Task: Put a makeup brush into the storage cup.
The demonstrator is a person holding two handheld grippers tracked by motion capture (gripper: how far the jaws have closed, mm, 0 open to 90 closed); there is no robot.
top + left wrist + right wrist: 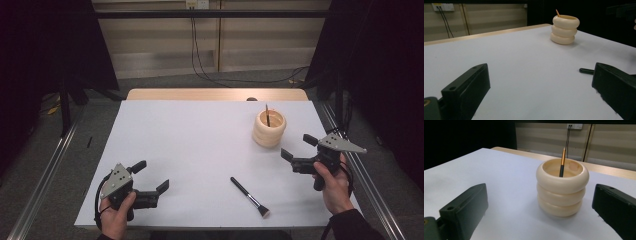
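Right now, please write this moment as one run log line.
left gripper: open, empty | right gripper: open, facing holder | brush: flat on table | thin stick: in holder

A cream holder made of three stacked rings point(562, 190) stands right in front of the right gripper's point(298, 150) wide-apart jaws. A black brush point(250, 196) lies near the left gripper point(151, 176), with bare white table point(190, 145) between them.

White table top point(200, 150), bare wood strip along its far edge. Wall socket point(196, 4) beyond, black cables point(200, 60) hanging to grey floor. Metal rails flank both side edges.
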